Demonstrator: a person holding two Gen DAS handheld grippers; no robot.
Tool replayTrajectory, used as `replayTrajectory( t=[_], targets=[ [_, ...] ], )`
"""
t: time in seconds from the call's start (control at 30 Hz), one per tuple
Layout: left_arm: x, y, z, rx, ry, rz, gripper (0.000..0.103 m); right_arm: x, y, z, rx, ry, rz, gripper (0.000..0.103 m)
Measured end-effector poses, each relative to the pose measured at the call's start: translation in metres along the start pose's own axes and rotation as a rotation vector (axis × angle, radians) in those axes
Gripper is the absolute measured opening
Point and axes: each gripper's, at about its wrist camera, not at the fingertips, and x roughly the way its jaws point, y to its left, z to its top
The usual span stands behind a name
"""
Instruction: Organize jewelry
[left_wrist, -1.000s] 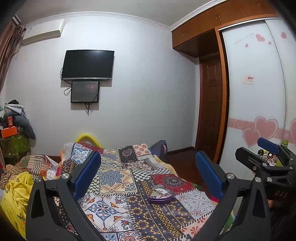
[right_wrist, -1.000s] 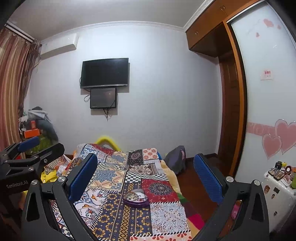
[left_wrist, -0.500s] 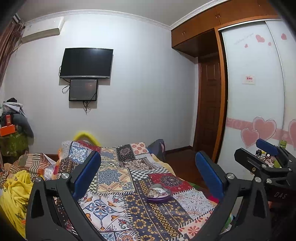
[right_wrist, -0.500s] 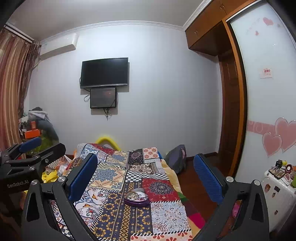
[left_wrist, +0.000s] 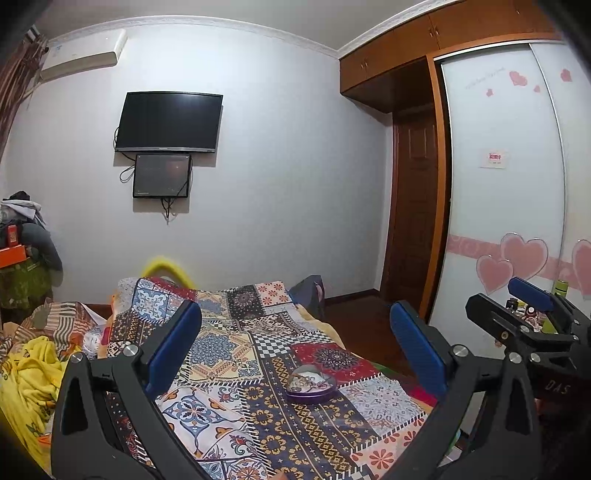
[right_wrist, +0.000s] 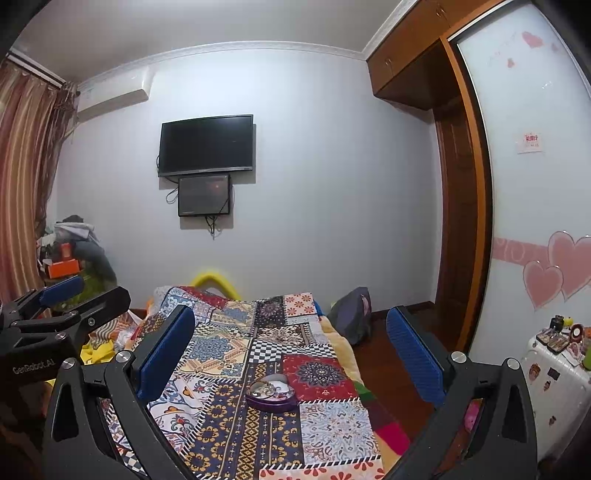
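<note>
A purple heart-shaped jewelry box (left_wrist: 311, 388) lies on the patchwork bedspread (left_wrist: 229, 354), with jewelry inside and a clear lid over it. In the right wrist view the box (right_wrist: 271, 394) shows pieces of jewelry on a white lining. My left gripper (left_wrist: 295, 350) is open and empty, held above the bed short of the box. My right gripper (right_wrist: 290, 350) is open and empty at about the same distance. Each gripper shows at the edge of the other's view: the right gripper (left_wrist: 532, 314), the left gripper (right_wrist: 62, 299).
A yellow blanket (left_wrist: 33, 373) and striped bedding lie left of the bed. A dark bag (right_wrist: 351, 317) sits on the wooden floor by the bed's far right. A white suitcase (right_wrist: 554, 384) with small items stands at right, by the heart-decorated wardrobe (left_wrist: 506, 206).
Both views drift only slightly; the box sits a little lower and left in the left wrist view. Both grippers stay open.
</note>
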Motion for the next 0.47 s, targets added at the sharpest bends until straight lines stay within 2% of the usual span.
replayTrajectory(
  t=[0.47],
  targets=[
    [0.0049, -0.0038, -0.0035, 0.014, 0.009, -0.006, 0.103, 0.0031, -0.0033, -0.0024, 0.006, 0.014, -0.001, 0.103]
  ],
)
